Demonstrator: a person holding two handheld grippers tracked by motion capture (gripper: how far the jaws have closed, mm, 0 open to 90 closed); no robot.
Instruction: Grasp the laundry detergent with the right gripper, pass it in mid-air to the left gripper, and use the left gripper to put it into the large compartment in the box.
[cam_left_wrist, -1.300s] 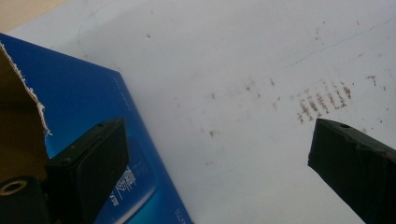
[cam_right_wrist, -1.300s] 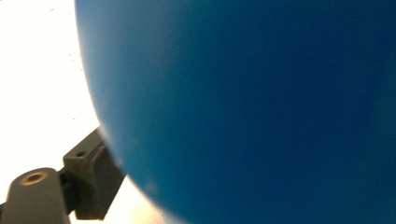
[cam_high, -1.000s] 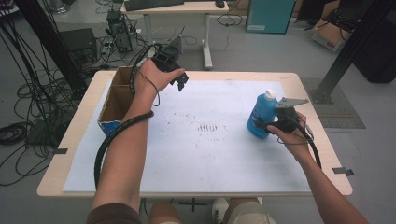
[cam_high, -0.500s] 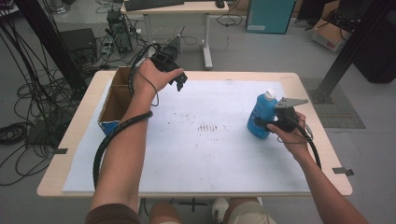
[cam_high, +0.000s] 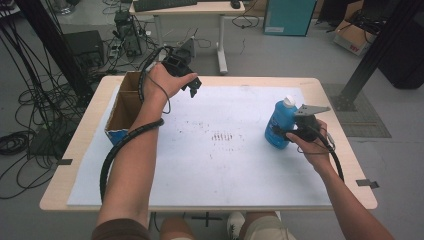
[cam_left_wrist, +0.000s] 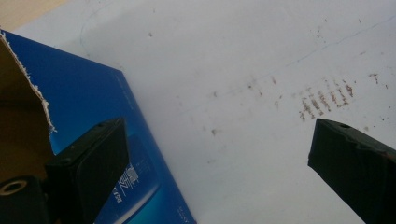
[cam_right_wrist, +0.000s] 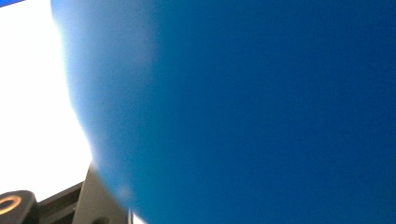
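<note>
A blue bottle (cam_high: 279, 125) with a white cap stands upright on the right side of the white sheet (cam_high: 225, 170). My right gripper (cam_high: 294, 133) is shut on its lower body from the right. In the right gripper view the bottle's blue wall (cam_right_wrist: 257, 112) sits pressed close, hiding most of the jaws, with one finger (cam_right_wrist: 60, 205) at the bottom left. My left gripper (cam_high: 193, 89) hangs above the far left of the sheet, open and empty. Its wide-apart jaws (cam_left_wrist: 219, 144) frame the bare sheet beside the box's blue side (cam_left_wrist: 93, 102).
An open cardboard box (cam_high: 122, 107) with a blue outer wall stands along the table's left edge. Rows of brown marks (cam_high: 222, 136) stain the middle of the sheet. Cables trail from both grippers. A desk and boxes stand on the floor beyond the table.
</note>
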